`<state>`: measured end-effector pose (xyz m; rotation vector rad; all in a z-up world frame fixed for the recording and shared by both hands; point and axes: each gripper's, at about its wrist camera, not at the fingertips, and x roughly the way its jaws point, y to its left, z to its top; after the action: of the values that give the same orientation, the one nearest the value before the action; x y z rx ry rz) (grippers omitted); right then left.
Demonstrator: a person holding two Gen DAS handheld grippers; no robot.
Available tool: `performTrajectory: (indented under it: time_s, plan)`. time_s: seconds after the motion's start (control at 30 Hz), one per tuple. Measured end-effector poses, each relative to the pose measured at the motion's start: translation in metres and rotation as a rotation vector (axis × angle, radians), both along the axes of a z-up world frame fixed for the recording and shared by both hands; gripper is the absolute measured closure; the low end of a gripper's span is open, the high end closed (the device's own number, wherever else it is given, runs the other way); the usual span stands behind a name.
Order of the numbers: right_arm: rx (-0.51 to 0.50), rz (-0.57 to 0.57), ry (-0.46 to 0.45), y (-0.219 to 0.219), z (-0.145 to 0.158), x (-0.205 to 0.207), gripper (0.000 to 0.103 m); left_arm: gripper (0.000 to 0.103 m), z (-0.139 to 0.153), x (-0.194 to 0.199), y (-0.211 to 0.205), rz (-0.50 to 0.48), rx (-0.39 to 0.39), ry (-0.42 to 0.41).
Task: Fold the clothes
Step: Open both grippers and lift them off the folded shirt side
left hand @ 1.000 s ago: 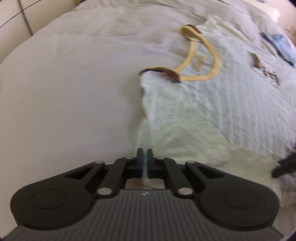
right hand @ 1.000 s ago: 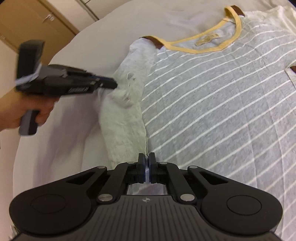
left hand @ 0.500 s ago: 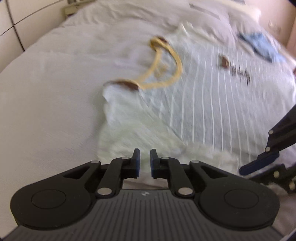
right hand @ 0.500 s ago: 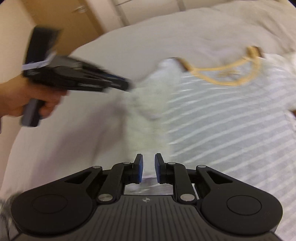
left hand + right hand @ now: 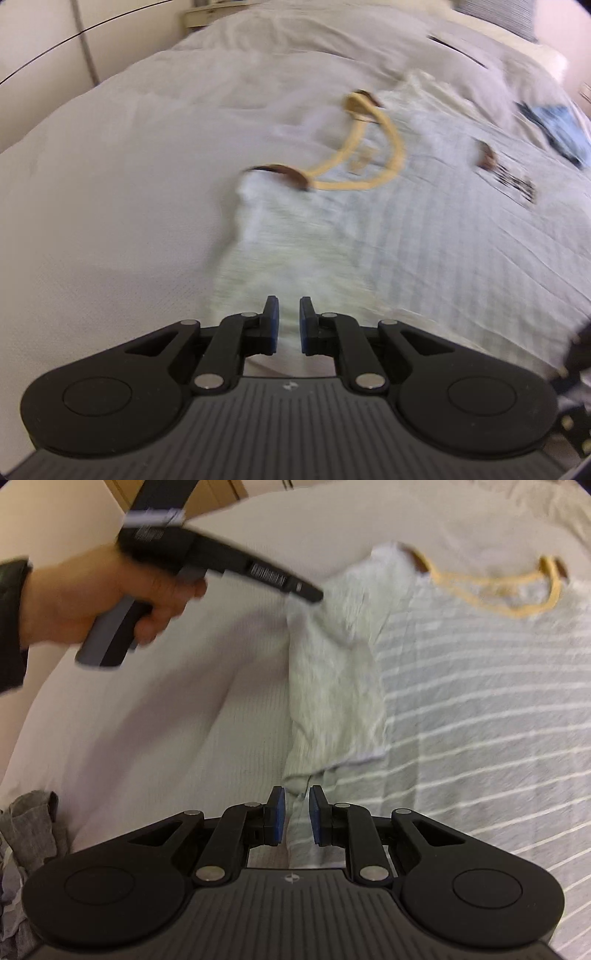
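1. A grey T-shirt [image 5: 480, 709] with thin white stripes lies spread flat on a pale bedcover [image 5: 166, 720], chest side up, its yellow neckband [image 5: 517, 607] toward the far end of the bed.
2. The sleeve [image 5: 332, 686] on the near-left side of the shirt is turned in over the striped body; it shows a plainer, paler cloth, and its hem lies across the stripes.
3. The right gripper [image 5: 294, 814] sits low at the near edge of the shirt. Its blue-padded fingers [image 5: 277, 816] stand apart, with a ridge of shirt cloth running up between them; the pads do not press it.
4. In the right wrist view a hand [image 5: 110, 598] holds the left gripper by its handle, and the black nose reaches to the upper part of the folded sleeve.
5. The left gripper [image 5: 284, 325] shows in its own view with its fingers spread, a clear gap between the blue pads, nothing clamped. It hovers just above the pale sleeve cloth [image 5: 295, 258].
6. From the left wrist camera the neckband [image 5: 369, 155] curves ahead, with brown patches at the shoulder seams; the view is blurred.
7. A dark blue cloth [image 5: 561, 129] lies farther up the bed, well apart from the shirt.
8. A crumpled grey garment [image 5: 26, 842] sits at the near-left edge of the right wrist view, apart from the shirt.
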<state>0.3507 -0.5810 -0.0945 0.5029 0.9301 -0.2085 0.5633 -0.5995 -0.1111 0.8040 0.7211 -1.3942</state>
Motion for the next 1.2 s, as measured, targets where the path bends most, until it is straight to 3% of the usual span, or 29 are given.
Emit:
performTrajectory:
  time_s: [0.13,0.2,0.43,0.6,0.73,1.0,1.2]
  plan:
    - [0.005,-0.026,-0.009,-0.004,0.0,-0.001,0.083,0.094,-0.006,-0.027,-0.002,-0.057,0.015,-0.024]
    - [0.0,-0.028,-0.007,-0.005,-0.002,-0.002,0.083,0.092,-0.006,-0.027,-0.008,-0.03,-0.003,-0.007]
    - [-0.01,-0.056,0.022,-0.003,-0.001,-0.027,0.082,0.091,0.038,-0.017,0.023,0.04,-0.055,0.01]
    - [-0.017,-0.077,0.048,-0.003,-0.001,-0.043,0.078,0.089,0.014,-0.053,0.036,-0.019,0.026,0.038]
    - [-0.034,-0.079,0.066,-0.004,0.003,-0.054,0.073,0.088,-0.005,-0.082,0.051,-0.034,0.068,-0.015]
    - [-0.059,-0.152,0.071,-0.01,0.042,-0.101,0.065,0.087,0.051,-0.114,0.1,0.112,0.045,0.033]
    - [-0.141,-0.176,0.088,-0.005,0.076,-0.141,0.06,0.074,0.083,-0.163,0.122,0.207,0.041,0.044]
